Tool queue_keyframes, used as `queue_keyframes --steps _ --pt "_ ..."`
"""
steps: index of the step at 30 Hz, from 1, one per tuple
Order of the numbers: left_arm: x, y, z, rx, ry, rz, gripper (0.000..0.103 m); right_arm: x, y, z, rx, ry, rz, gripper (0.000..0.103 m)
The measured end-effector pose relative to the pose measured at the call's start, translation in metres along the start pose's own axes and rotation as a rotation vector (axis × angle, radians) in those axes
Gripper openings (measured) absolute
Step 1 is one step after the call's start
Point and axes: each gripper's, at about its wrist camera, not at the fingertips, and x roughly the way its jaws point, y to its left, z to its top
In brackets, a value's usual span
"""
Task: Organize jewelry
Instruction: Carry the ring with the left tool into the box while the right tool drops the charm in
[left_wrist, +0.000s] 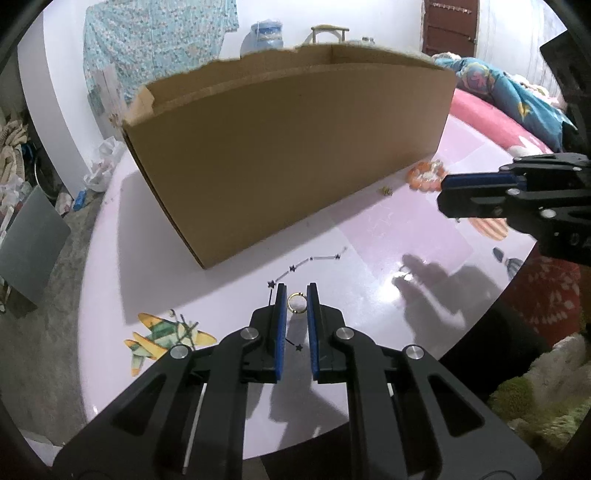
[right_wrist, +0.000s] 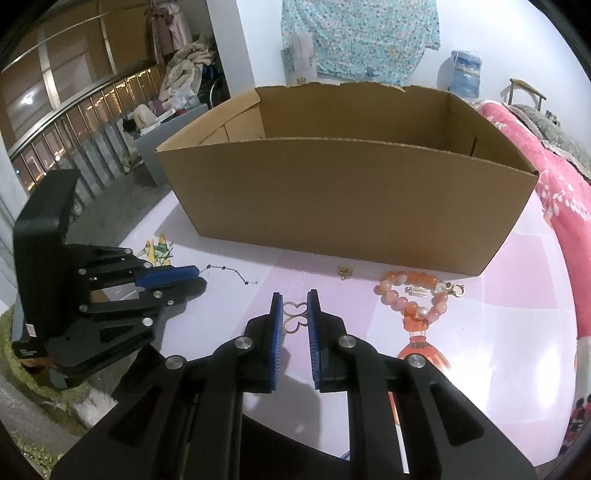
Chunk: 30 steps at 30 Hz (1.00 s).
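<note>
My left gripper (left_wrist: 296, 295) is shut on a small gold ring (left_wrist: 296, 303), which fills the narrow gap between its blue pads just above the pink table (left_wrist: 369, 236). A thin black chain with stars (left_wrist: 310, 258) lies on the table under its tips. My right gripper (right_wrist: 295, 301) is shut on a gold heart-looped ornament (right_wrist: 295, 315) that spans its pads. In the left wrist view the right gripper (left_wrist: 443, 195) hangs at the right, the ornament hidden. In the right wrist view the left gripper (right_wrist: 199, 278) is at the left beside the star chain (right_wrist: 236, 271).
A large open cardboard box (right_wrist: 332, 199) (left_wrist: 288, 147) stands on the far side of the table. In front of it lie an orange bead bracelet (right_wrist: 410, 295) (left_wrist: 426, 177), a silver clip (right_wrist: 415, 290) and a small gold piece (right_wrist: 345, 273) (left_wrist: 386, 191). Bedding (right_wrist: 565, 192) lies to the right.
</note>
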Motion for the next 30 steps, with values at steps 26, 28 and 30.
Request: queue_keyframes --steps 26,28,30 --pt "0.029 0.064 0.132 -0.078 -0.025 0.034 0.01 0.058 -0.027 0.146 0.019 -0.06 -0.07 0.013" --pt "0.028 0.063 0.131 -0.071 -0.032 0.061 0.01 0.063 -0.031 0.142 0.045 -0.04 -0.072 0.013" --pt "0.028 0.063 0.127 -0.072 -0.029 0.065 0.01 0.065 -0.034 0.14 0.061 -0.032 -0.08 0.014"
